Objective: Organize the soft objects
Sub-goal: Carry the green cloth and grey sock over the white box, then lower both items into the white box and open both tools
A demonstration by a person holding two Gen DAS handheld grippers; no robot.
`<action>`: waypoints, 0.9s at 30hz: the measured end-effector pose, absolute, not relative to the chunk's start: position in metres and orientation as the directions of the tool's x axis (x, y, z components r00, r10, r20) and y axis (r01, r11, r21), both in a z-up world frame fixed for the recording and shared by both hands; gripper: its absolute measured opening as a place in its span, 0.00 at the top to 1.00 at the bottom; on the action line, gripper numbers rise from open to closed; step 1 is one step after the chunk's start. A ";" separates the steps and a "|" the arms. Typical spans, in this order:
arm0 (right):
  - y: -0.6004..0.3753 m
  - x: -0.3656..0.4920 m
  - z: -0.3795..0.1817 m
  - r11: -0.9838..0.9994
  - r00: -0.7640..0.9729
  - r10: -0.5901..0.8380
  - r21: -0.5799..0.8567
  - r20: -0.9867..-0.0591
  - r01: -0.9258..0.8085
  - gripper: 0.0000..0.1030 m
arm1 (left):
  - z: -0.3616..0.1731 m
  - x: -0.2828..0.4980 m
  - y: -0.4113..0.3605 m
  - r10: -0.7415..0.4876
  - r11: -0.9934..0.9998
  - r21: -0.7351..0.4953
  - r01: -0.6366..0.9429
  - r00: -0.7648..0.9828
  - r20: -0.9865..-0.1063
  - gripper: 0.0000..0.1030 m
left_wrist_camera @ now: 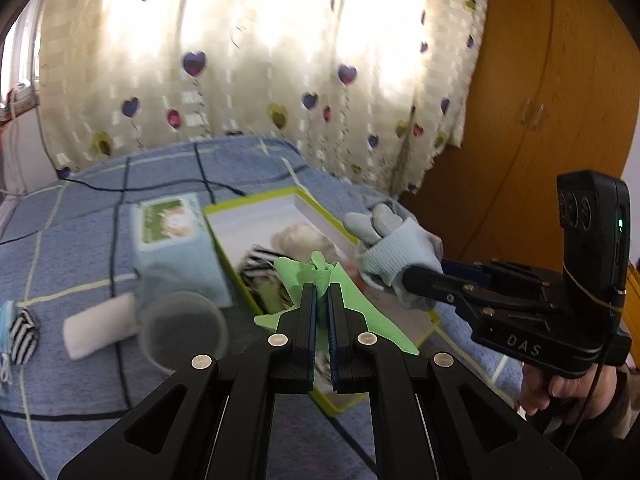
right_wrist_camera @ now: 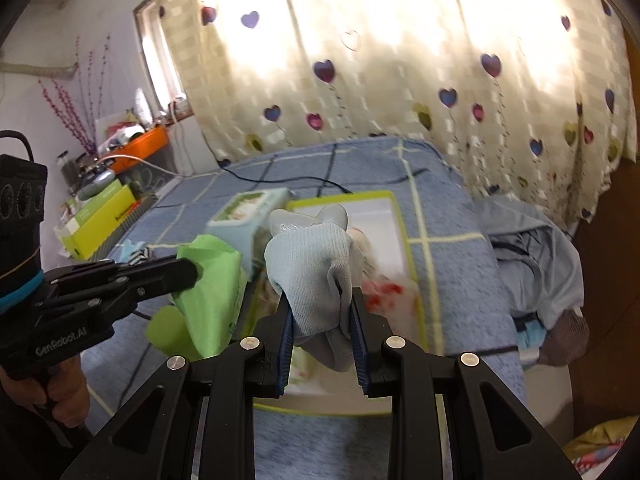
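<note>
At the far left of the blue checked bed cover [left_wrist_camera: 80,216] lies a striped sock [left_wrist_camera: 25,334] beside a blue face mask [left_wrist_camera: 6,332], and next to them a white rolled cloth [left_wrist_camera: 100,326]. A clear plastic cup [left_wrist_camera: 182,330] rests on its side just beside the roll, blurred in the left wrist view. Behind the cup stands a light blue tissue pack [left_wrist_camera: 176,248], touching the edge of the box.

In the middle is the shallow box with green rim [left_wrist_camera: 248,204]; inside it lie some soft things — one striped, one pale — but they are too blurred to name.

The left gripper [left_wrist_camera: 321,296] is closed tight on a green cloth [left_wrist_camera: 360,312], held above the box. To the right of it, the right gripper [right_wrist_camera: 320,320] is clamped on a light blue work glove [right_wrist_camera: 316,272] with grey fingers, also above the box.

At the far right of the bed lies a blue jacket [right_wrist_camera: 536,256].
</note>
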State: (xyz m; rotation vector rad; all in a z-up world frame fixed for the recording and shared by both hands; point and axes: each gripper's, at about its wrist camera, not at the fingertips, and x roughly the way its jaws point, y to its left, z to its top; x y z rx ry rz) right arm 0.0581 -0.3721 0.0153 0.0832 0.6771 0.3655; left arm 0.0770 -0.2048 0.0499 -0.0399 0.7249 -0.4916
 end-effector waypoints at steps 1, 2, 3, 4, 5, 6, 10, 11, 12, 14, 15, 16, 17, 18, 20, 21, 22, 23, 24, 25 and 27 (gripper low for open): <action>-0.375 0.058 0.012 0.935 0.717 0.353 0.196 -0.602 -0.296 0.77 | 0.047 0.078 -0.209 -0.449 0.883 -0.204 0.424 0.629 -0.635 0.95; -0.379 0.058 0.008 0.937 0.712 0.348 0.198 -0.609 -0.289 0.77 | 0.043 0.079 -0.214 -0.452 0.879 -0.207 0.429 0.617 -0.644 0.95; -0.382 0.058 0.005 0.938 0.708 0.345 0.199 -0.616 -0.284 0.77 | 0.040 0.080 -0.218 -0.454 0.877 -0.210 0.432 0.605 -0.654 0.95; -0.384 0.059 0.000 0.939 0.701 0.342 0.200 -0.625 -0.280 0.77 | 0.037 0.081 -0.220 -0.456 0.875 -0.212 0.434 0.596 -0.661 0.95; -0.385 0.060 -0.003 0.940 0.696 0.340 0.200 -0.632 -0.277 0.77 | 0.034 0.082 -0.224 -0.457 0.874 -0.215 0.436 0.586 -0.670 0.95; -0.387 0.061 -0.008 0.941 0.688 0.338 0.201 -0.642 -0.274 0.77 | 0.030 0.082 -0.227 -0.458 0.872 -0.217 0.438 0.576 -0.677 0.95; -0.393 0.065 -0.022 0.944 0.663 0.326 0.201 -0.674 -0.261 0.77 | 0.017 0.089 -0.239 -0.461 0.866 -0.228 0.446 0.531 -0.711 0.95; -0.394 0.067 -0.025 0.945 0.657 0.326 0.203 -0.680 -0.258 0.77 | 0.013 0.092 -0.242 -0.457 0.867 -0.227 0.445 0.524 -0.719 0.95; -0.395 0.069 -0.028 0.945 0.652 0.324 0.204 -0.686 -0.254 0.77 | 0.009 0.094 -0.244 -0.454 0.867 -0.226 0.443 0.516 -0.727 0.95; -0.395 0.073 -0.032 0.945 0.645 0.324 0.205 -0.692 -0.255 0.77 | 0.003 0.100 -0.247 -0.444 0.871 -0.225 0.436 0.506 -0.739 0.95; -0.395 0.075 -0.033 0.945 0.642 0.325 0.206 -0.695 -0.255 0.77 | 0.000 0.103 -0.248 -0.441 0.873 -0.226 0.433 0.502 -0.744 0.95; -0.395 0.077 -0.035 0.945 0.638 0.324 0.205 -0.698 -0.255 0.77 | -0.003 0.106 -0.249 -0.438 0.874 -0.227 0.429 0.496 -0.750 0.95; -0.394 0.079 -0.036 0.945 0.636 0.325 0.206 -0.700 -0.256 0.77 | -0.006 0.108 -0.250 -0.434 0.876 -0.225 0.426 0.494 -0.754 0.95; -0.395 0.082 -0.038 0.944 0.634 0.326 0.207 -0.702 -0.256 0.77 | -0.008 0.111 -0.252 -0.427 0.879 -0.222 0.422 0.492 -0.759 0.95; -0.395 0.087 -0.040 0.943 0.629 0.328 0.210 -0.705 -0.257 0.76 | -0.011 0.115 -0.253 -0.424 0.882 -0.222 0.416 0.490 -0.762 0.95; -0.395 0.090 -0.041 0.943 0.628 0.328 0.210 -0.706 -0.258 0.76 | -0.011 0.117 -0.254 -0.418 0.884 -0.217 0.413 0.495 -0.761 0.95; -0.395 0.092 -0.041 0.943 0.627 0.329 0.209 -0.706 -0.259 0.76 | -0.011 0.120 -0.254 -0.415 0.886 -0.213 0.411 0.499 -0.761 0.95; -0.394 0.095 -0.042 0.943 0.626 0.330 0.208 -0.706 -0.261 0.76 | -0.011 0.122 -0.254 -0.410 0.889 -0.209 0.408 0.504 -0.760 0.95; -0.394 0.097 -0.042 0.942 0.625 0.331 0.208 -0.707 -0.264 0.76 | -0.010 0.125 -0.254 -0.406 0.891 -0.206 0.404 0.507 -0.760 0.95; -0.393 0.099 -0.043 0.941 0.624 0.333 0.207 -0.707 -0.267 0.76 | -0.010 0.128 -0.254 -0.400 0.895 -0.202 0.398 0.512 -0.760 0.95; -0.390 0.104 -0.043 0.941 0.624 0.331 0.199 -0.708 -0.274 0.76 | -0.010 0.133 -0.254 -0.390 0.900 -0.195 0.389 0.521 -0.759 0.95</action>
